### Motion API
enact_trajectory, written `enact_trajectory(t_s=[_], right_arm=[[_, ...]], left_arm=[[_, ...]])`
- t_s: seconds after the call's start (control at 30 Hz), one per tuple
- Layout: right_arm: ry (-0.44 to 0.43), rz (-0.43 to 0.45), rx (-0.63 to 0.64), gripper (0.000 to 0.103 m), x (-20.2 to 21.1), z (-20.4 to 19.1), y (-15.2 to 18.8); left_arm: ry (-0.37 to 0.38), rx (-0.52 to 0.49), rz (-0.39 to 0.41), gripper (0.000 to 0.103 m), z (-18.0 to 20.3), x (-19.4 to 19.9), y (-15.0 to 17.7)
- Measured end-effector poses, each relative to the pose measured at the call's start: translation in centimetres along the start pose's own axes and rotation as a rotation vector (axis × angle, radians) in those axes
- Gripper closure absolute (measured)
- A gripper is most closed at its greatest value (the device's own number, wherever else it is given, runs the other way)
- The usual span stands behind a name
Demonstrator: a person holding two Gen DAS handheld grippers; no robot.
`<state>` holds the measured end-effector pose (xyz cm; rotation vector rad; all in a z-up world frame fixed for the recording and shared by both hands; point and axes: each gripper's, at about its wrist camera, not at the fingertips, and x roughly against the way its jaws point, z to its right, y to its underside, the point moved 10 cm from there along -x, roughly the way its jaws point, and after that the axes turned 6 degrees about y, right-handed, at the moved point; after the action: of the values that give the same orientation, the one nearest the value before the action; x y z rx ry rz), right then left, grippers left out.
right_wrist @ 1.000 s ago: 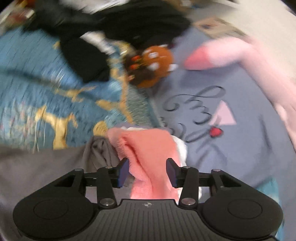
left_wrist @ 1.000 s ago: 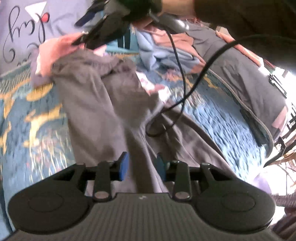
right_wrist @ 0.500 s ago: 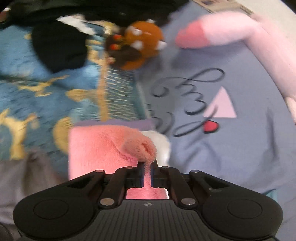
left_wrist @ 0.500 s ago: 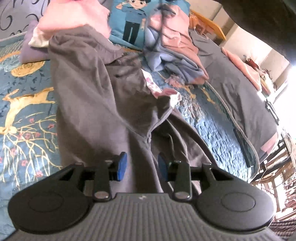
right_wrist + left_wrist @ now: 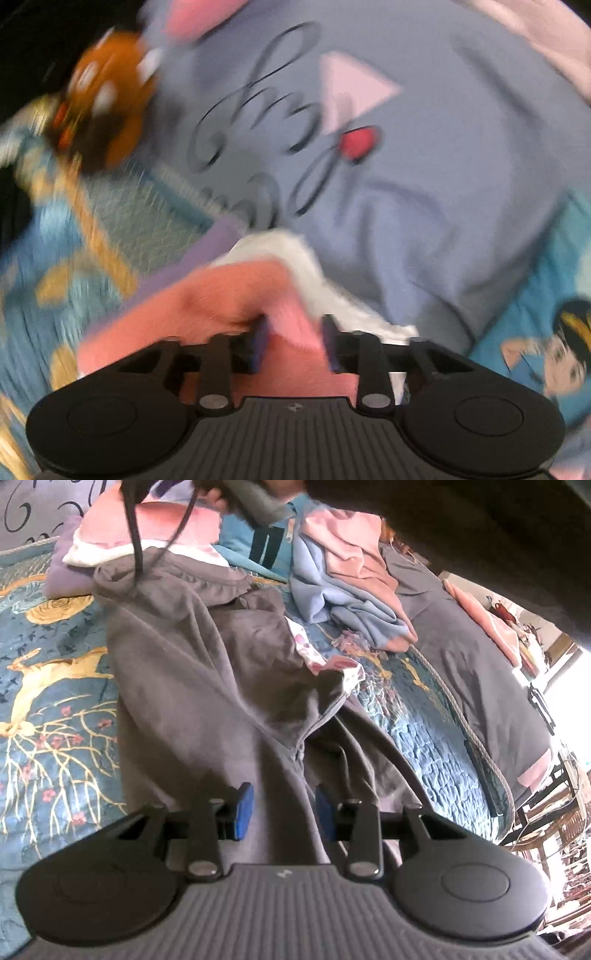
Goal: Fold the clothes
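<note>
A grey garment lies spread lengthwise on the blue patterned bedspread. My left gripper is open just above its near end, with grey cloth between the jaws but not pinched. A folded pink cloth lies on a white cloth and a lilac one at the head of the bed; it also shows in the left wrist view. My right gripper is open over the pink cloth, its pads apart with pink cloth between them. The right wrist view is blurred.
A grey-blue pillow with script lettering and a brown plush toy lie beyond the pink cloth. A blue and pink clothes pile and a grey blanket lie on the right. A black cable hangs from above.
My right gripper was shut on the pink cloth half a second ago and has now opened over the stack. My left gripper stayed open over the grey garment.
</note>
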<state>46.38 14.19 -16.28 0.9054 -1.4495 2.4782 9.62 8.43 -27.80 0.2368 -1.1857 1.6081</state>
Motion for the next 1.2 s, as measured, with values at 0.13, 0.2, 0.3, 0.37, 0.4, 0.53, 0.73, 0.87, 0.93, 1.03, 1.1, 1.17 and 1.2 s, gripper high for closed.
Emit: enact_trajectory(t_s=[0.13,0.2,0.3,0.37,0.4,0.53,0.73,0.87,0.93,1.03,1.1,1.17,1.2], right_arm=[[-0.033,0.073,-0.211,0.044,5.7,4.3,-0.2],[-0.078,0.079,-0.302,0.042,8.4,6.1,1.9],[-0.146,0.065,-0.399,0.039,11.6,8.6,7.1],[-0.207,0.031,-0.447,0.037,12.5,9.2,11.6],[-0.246,0.003,-0.472,0.037,12.6,9.4,14.2],[-0.31,-0.103,-0.619,0.036,12.0,10.1,21.8],[-0.398,-0.173,-0.855,0.034,9.0,9.5,27.5],[-0.384,-0.14,-0.819,0.034,8.9,8.6,28.1],[-0.376,-0.077,-0.732,0.034,9.7,8.1,27.4],[-0.364,-0.005,-0.569,0.034,10.7,6.9,26.2],[-0.378,0.005,-0.451,0.034,10.9,5.8,25.6],[-0.416,-0.009,-0.353,0.036,10.6,4.4,25.2],[-0.436,-0.023,-0.309,0.041,10.4,3.8,25.1]], left_arm=[[-0.012,0.028,0.022,0.062,-1.1,0.7,-0.2],[-0.012,0.058,0.049,0.062,-1.9,1.5,-0.4],[-0.048,0.092,0.108,0.058,-3.9,3.6,-1.2],[-0.08,0.105,0.146,0.057,-5.7,4.8,-2.4],[-0.096,0.112,0.165,0.056,-6.6,5.5,-3.1],[-0.136,0.108,0.203,0.045,-10.1,5.4,-7.0],[-0.102,0.068,0.12,0.032,-13.5,-0.1,-11.9],[-0.139,0.068,0.126,0.029,-15.5,-1.5,-13.0],[-0.133,0.048,0.122,0.027,-15.8,-1.9,-13.2],[-0.13,0.007,0.113,0.025,-15.6,-2.4,-13.5],[-0.129,-0.003,0.109,0.025,-15.5,-2.8,-13.8],[-0.137,-0.007,0.101,0.025,-15.4,-3.2,-14.0],[-0.144,-0.01,0.096,0.025,-15.4,-3.3,-14.0]])
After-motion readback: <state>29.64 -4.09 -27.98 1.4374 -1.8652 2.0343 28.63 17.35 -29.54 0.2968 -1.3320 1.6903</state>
